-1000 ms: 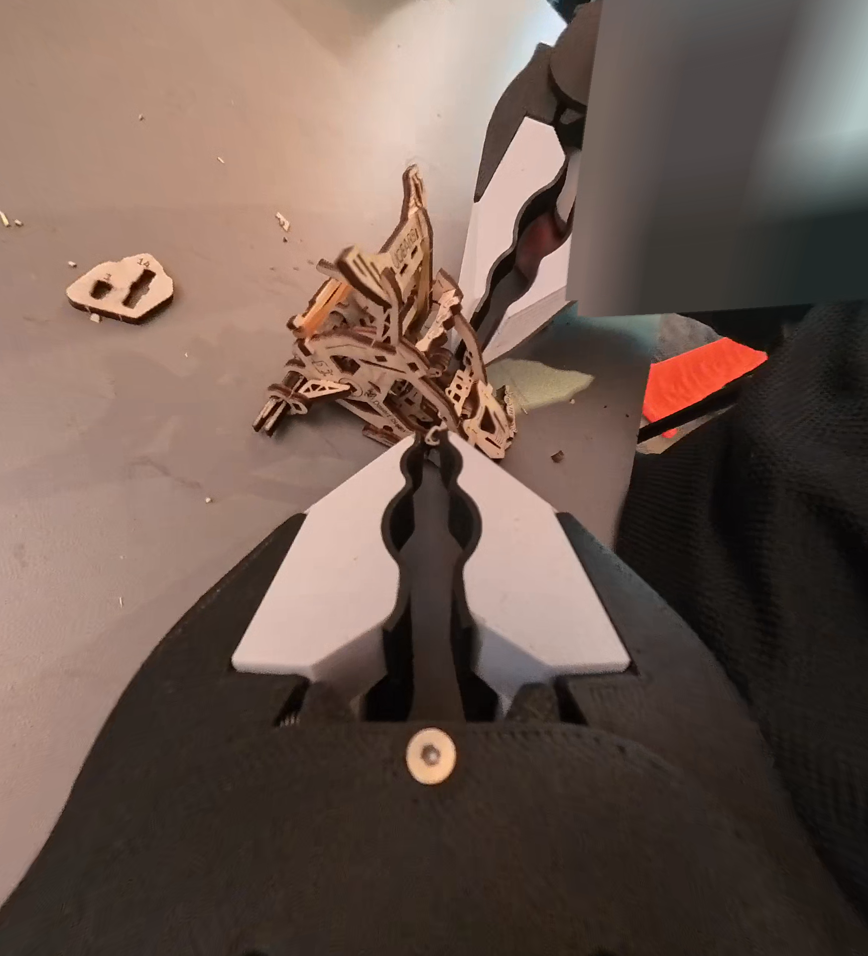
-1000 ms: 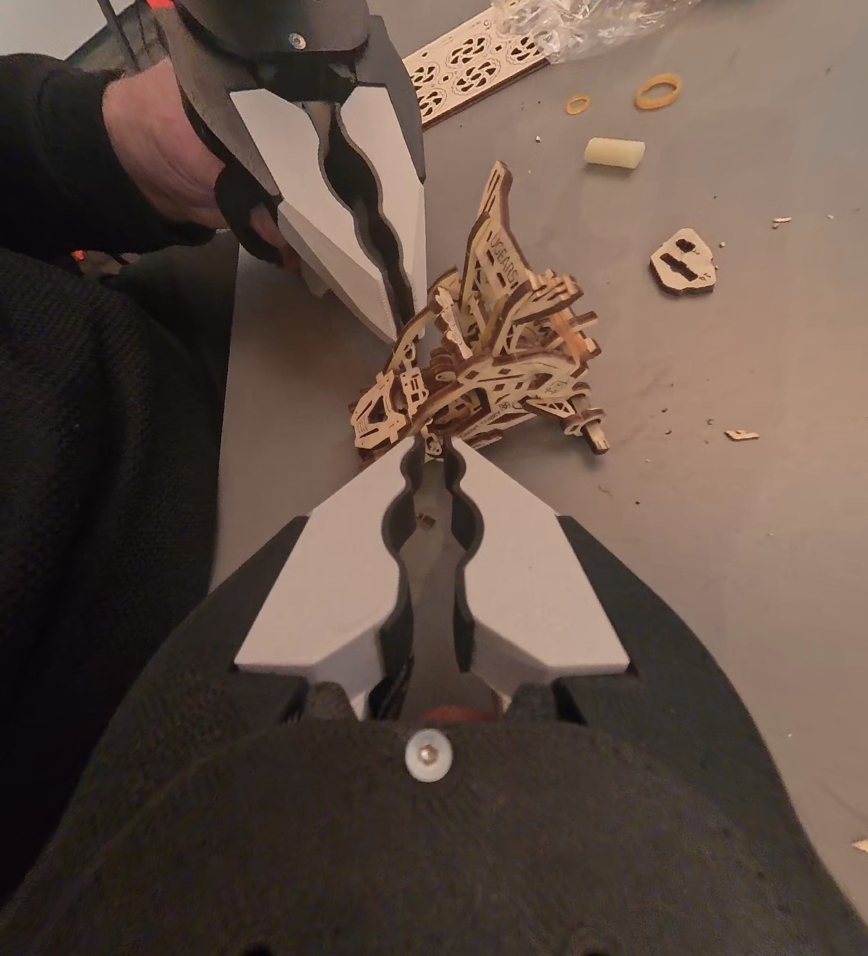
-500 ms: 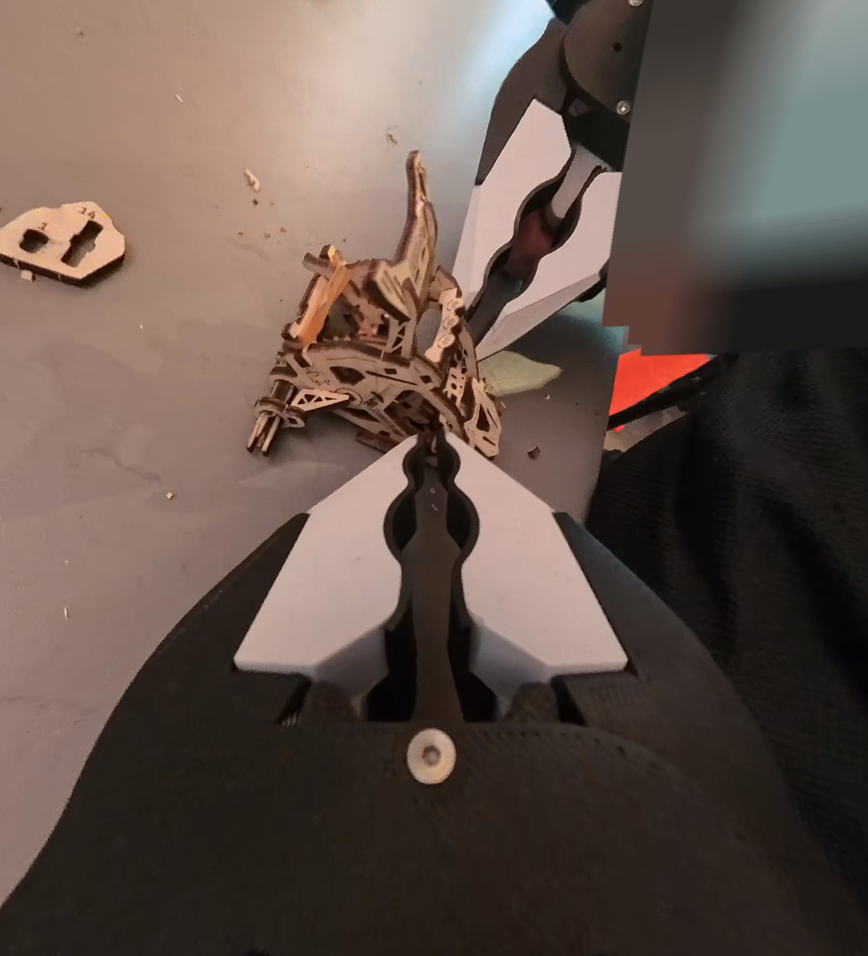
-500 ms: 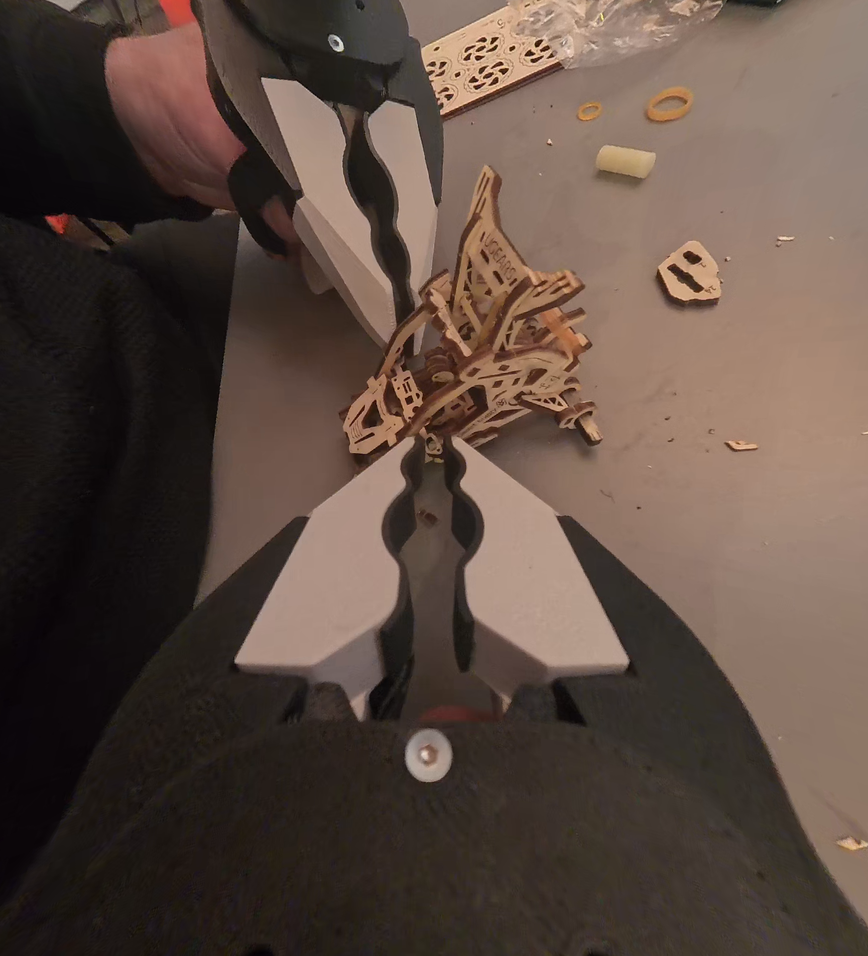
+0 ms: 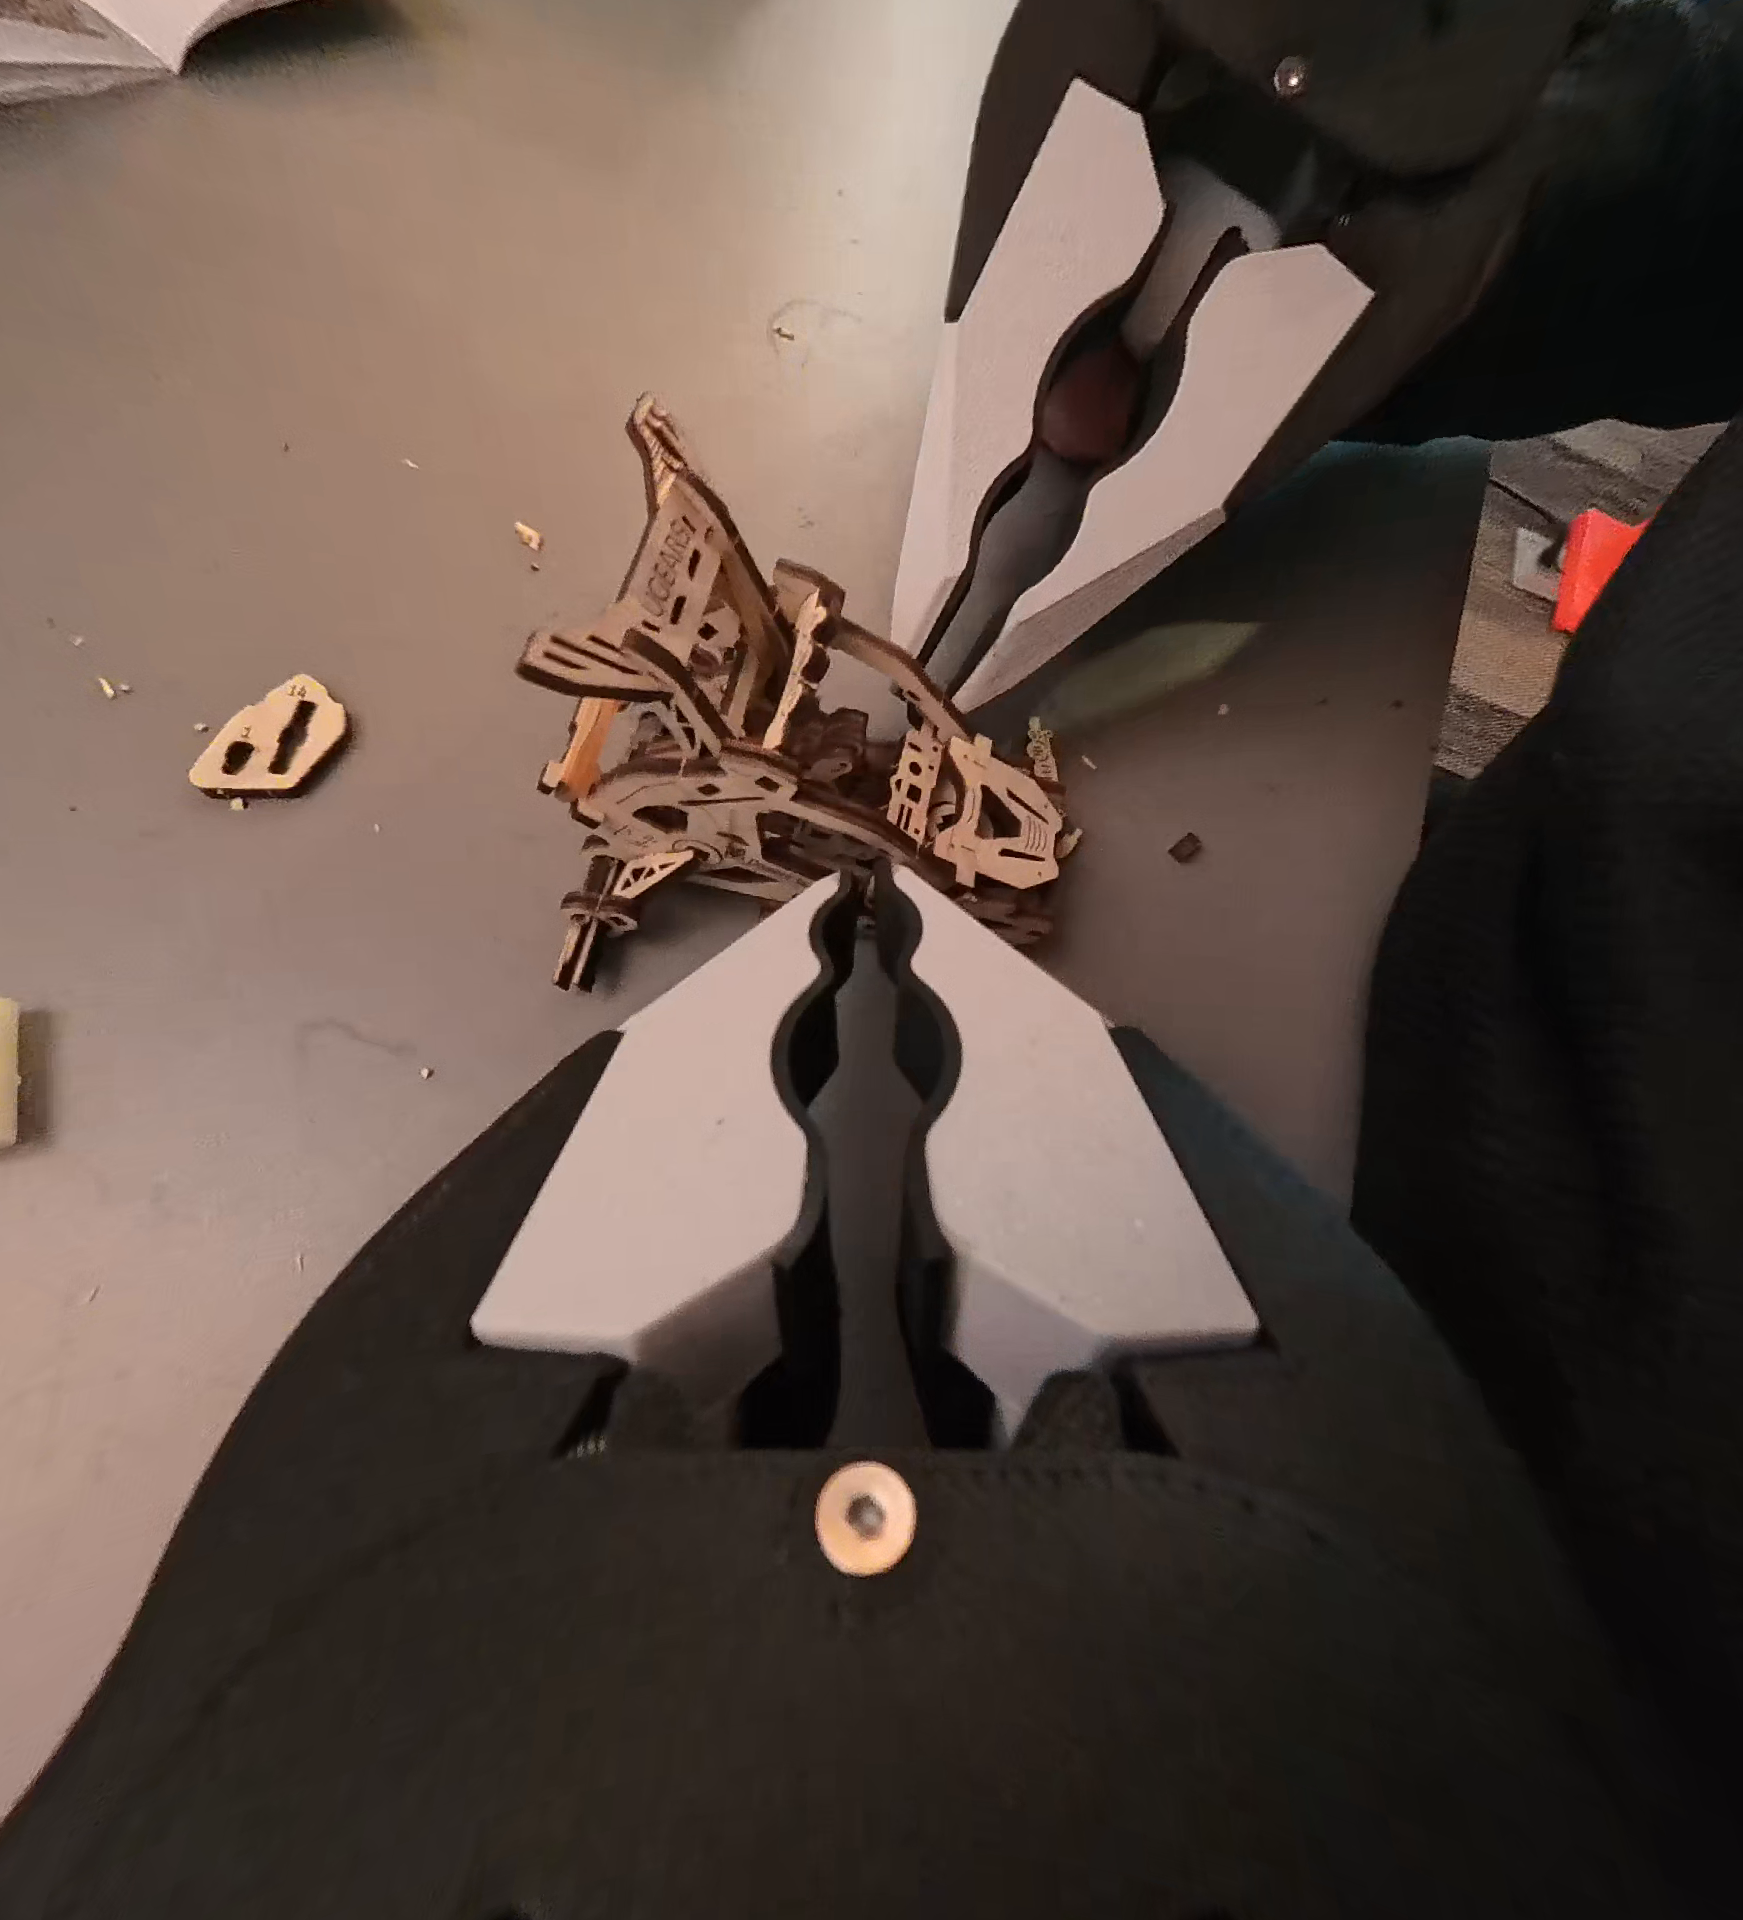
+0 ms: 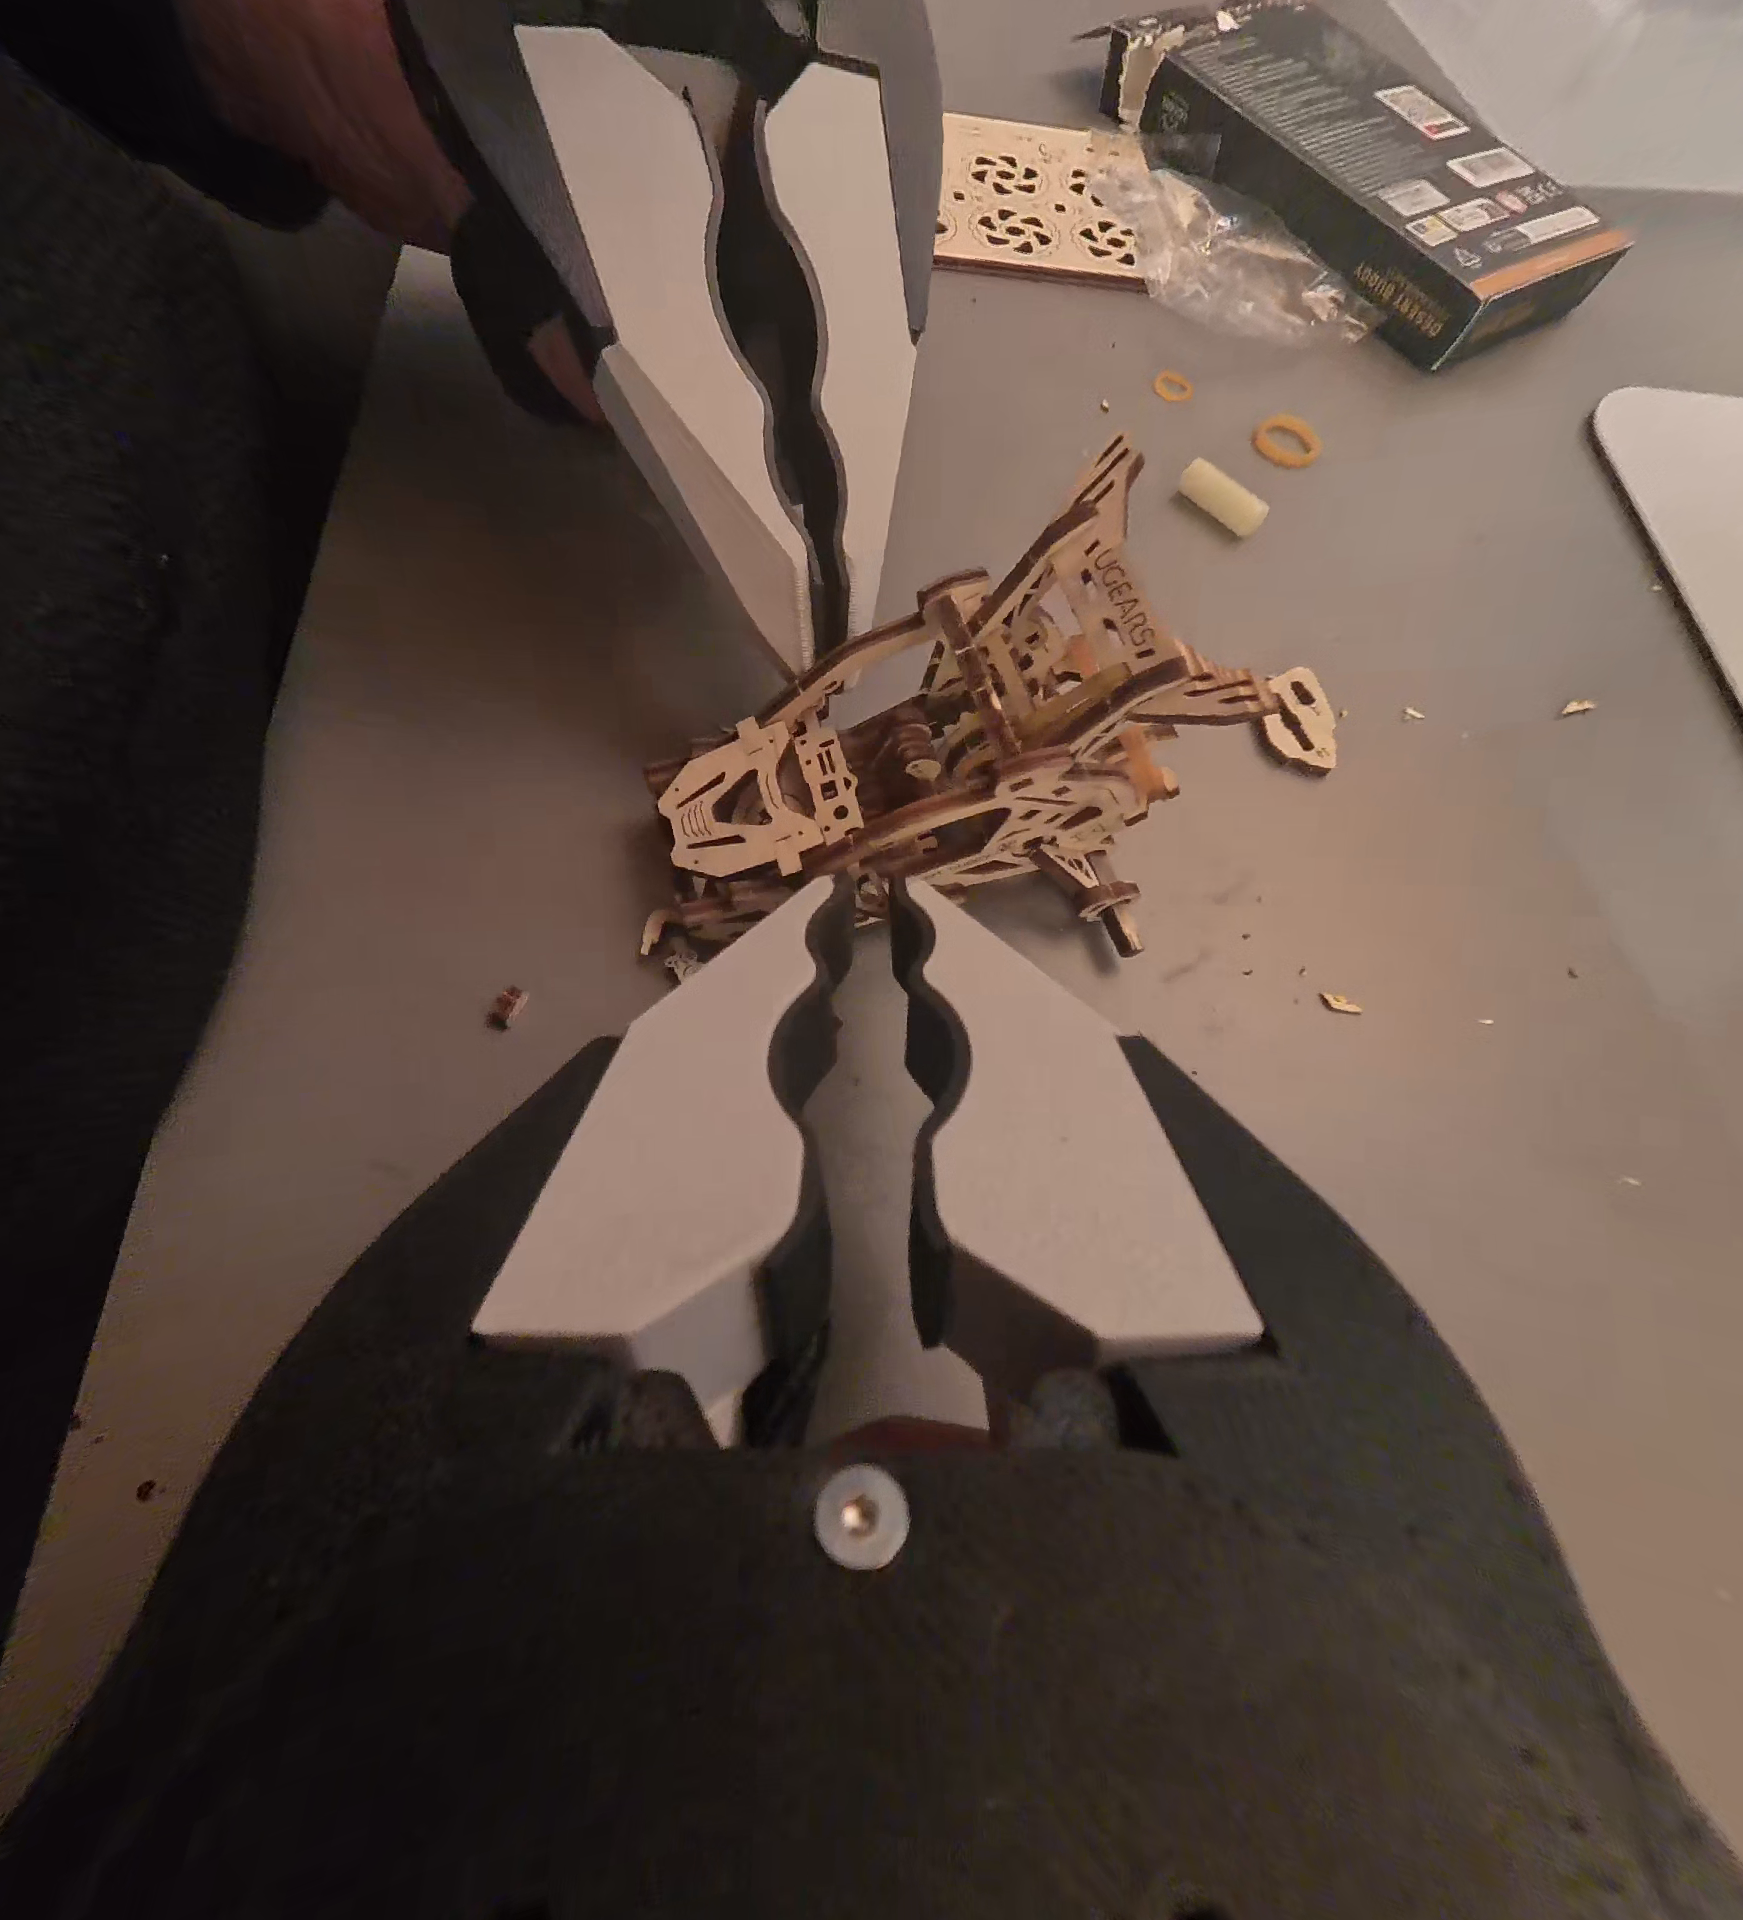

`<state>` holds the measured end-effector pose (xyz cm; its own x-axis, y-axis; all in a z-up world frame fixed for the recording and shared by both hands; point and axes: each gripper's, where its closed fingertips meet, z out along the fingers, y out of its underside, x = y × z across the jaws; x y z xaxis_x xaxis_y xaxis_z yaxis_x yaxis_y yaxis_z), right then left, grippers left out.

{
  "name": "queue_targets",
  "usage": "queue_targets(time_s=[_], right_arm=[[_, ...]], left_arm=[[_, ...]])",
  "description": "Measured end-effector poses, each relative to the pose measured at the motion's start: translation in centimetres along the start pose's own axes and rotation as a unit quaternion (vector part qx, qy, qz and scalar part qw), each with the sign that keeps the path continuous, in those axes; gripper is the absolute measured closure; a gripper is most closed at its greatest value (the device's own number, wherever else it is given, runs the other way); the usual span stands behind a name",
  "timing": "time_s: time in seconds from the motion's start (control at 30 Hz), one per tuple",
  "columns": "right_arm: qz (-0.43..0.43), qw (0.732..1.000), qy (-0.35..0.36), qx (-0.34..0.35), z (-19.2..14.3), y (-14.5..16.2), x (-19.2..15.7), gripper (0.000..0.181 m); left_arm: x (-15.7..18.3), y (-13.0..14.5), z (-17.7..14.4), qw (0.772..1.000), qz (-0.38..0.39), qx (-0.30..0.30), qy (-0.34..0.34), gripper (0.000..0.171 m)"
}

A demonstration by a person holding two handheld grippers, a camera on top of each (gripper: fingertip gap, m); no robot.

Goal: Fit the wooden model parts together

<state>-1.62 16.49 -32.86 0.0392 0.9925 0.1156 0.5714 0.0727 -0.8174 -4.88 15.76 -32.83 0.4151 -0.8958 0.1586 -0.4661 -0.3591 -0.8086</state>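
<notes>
Grey worktop [image 6: 1469,1143] bearing a half-built wooden model [image 6: 950,769]. Long axis lying roughly left-right in both views, fin raised and tilted. Left tongs [image 5: 862,883] pinched onto its lower edge; right tongs [image 6: 862,894] likewise clamped on its near edge. Loose wooden offcut [image 5: 269,740] well apart.

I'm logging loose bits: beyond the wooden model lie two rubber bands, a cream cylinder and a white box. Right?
Not quite: the box is black, not white, as the right wrist view shows. The rubber bands, the cream cylinder and the wooden model are as you say.
</notes>
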Motion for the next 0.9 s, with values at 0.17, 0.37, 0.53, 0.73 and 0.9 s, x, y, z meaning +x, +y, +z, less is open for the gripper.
queue_targets(time_s=[0.17, 0.37, 0.53, 0.73, 0.9], right_arm=[[-0.01, 1.0, 0.0, 0.004, 0.0, -0.1, 0.0, 0.177], [0.012, 1.0, -0.024, 0.012, -0.2, -0.3, 0.0, 0.174], [0.03, 0.998, -0.049, 0.004, -0.2, -0.1, -0.3, 0.176], [0.031, 0.996, -0.083, 0.004, -0.6, 0.1, -0.9, 0.171], [0.026, 0.993, -0.119, -0.002, -1.1, 0.2, -1.8, 0.137]], left_arm=[[0.1, 0.1, -0.1, 1.0, 0.017, 0.001, -0.009, 0.171], [0.4, 0.2, 0.0, 0.999, 0.032, 0.001, -0.014, 0.171], [0.7, 0.2, 0.0, 0.999, 0.031, 0.001, -0.009, 0.171], [1.3, 0.2, 0.1, 1.0, 0.03, 0.0, -0.002, 0.171], [1.5, 0.1, 0.3, 1.0, 0.031, -0.001, 0.0, 0.171]])
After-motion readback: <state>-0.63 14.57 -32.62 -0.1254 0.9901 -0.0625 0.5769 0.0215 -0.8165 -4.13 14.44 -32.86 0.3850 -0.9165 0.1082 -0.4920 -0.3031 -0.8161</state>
